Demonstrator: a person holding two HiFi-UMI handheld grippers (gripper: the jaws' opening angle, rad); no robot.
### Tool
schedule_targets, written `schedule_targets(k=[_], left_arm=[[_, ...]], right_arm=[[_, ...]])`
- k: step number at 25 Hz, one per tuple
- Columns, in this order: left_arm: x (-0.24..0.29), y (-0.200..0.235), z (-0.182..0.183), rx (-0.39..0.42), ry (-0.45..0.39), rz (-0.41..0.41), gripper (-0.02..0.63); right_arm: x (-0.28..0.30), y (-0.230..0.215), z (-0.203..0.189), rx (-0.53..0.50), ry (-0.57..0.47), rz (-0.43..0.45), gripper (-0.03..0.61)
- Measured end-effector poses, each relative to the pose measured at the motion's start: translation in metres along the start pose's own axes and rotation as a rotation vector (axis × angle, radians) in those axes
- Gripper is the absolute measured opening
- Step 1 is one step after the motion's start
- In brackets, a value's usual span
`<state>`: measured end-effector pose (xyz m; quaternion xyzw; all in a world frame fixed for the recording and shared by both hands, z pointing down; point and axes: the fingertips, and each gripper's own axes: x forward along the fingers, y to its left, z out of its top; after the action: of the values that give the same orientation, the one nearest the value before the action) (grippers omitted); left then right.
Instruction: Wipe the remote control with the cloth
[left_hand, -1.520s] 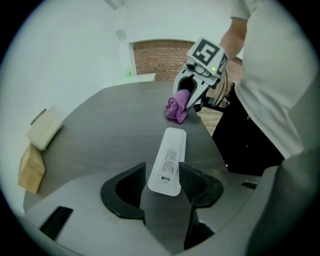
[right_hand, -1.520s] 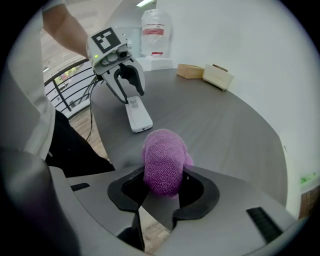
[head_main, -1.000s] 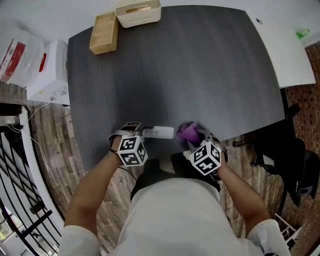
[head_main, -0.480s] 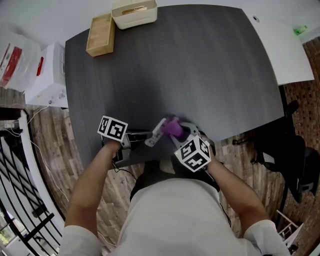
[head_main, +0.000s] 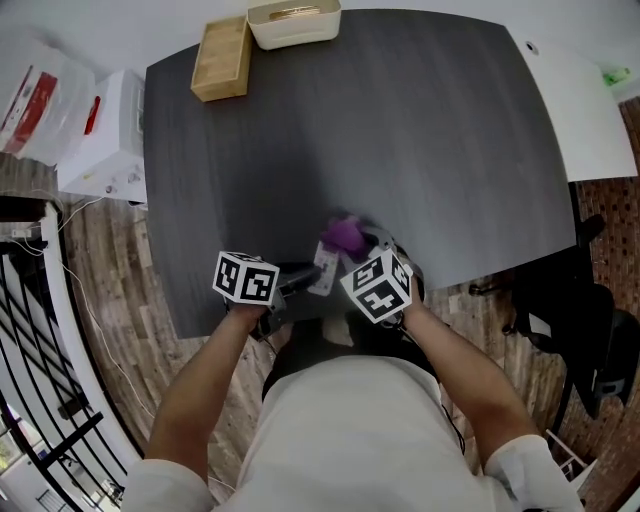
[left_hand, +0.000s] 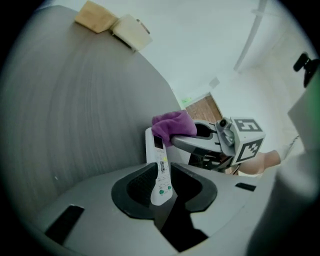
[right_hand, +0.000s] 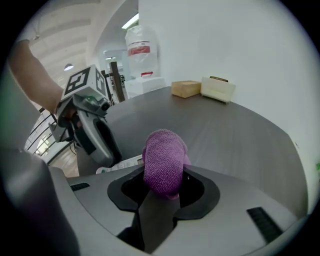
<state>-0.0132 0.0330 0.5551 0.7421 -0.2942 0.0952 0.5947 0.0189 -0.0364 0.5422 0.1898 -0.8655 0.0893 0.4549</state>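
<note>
Jaws of the left gripper have just been closing and now grip the remote control, the right gripper clamps the cloth — next, probably, a wiping stroke along it.

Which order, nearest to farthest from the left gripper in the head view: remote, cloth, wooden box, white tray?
1. remote: in the left gripper jaws, which have just been closing on it.
2. cloth: just beyond, at the remote's far end.
3. wooden box: far left corner.
4. white tray: far edge, right of the box.

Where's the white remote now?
Head view, lower centre: white remote in left tongs, just closed on it, at the dark table's near edge by purple cloth.
</note>
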Motion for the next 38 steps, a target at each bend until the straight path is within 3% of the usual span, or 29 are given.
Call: schedule_targets(k=[3,5,8,11,15,18,21,25,28,32,38], left_arm=[[0.011,-0.012,-0.006,-0.093,-0.046,-0.056,0.094],[0.017,-0.017,-0.010,-0.129,-0.051,-0.082,0.094],[0.022,-0.019,-0.015,-0.138,-0.042,-0.087,0.094],[0.016,-0.015,-0.017,-0.099,-0.019,-0.043,0.094],[-0.011,0.008,0.006,0.107,-0.007,0.138,0.091],[-0.016,0.020,0.048,0.327,0.015,0.281,0.028],[-0.001,0.015,0.075,0.519,0.108,0.313,0.017],[0.026,0.018,0.069,0.656,0.304,0.312,0.017],[0.033,0.023,0.065,0.636,0.343,0.298,0.017],[0.034,0.009,0.066,0.461,0.280,0.166,0.017],[0.035,0.007,0.055,0.521,0.348,0.144,0.018]], right_arm=[[0.008,0.006,0.003,-0.043,0.016,-0.002,0.140],[0.012,0.009,0.005,-0.020,0.012,0.014,0.140],[0.013,0.008,0.009,0.020,-0.004,0.051,0.140],[0.001,-0.006,0.013,0.056,-0.046,-0.002,0.140],[-0.019,-0.015,0.005,0.142,-0.083,-0.064,0.141],[-0.030,-0.005,-0.009,0.156,-0.082,-0.070,0.140],[-0.036,0.017,-0.021,0.081,-0.057,-0.063,0.140],[-0.032,0.033,-0.034,0.004,-0.007,-0.056,0.141],[-0.026,0.036,-0.037,-0.020,0.022,-0.054,0.141],[-0.022,0.034,-0.040,-0.069,0.037,-0.076,0.140],[-0.019,0.029,-0.045,-0.064,0.046,-0.097,0.141]])
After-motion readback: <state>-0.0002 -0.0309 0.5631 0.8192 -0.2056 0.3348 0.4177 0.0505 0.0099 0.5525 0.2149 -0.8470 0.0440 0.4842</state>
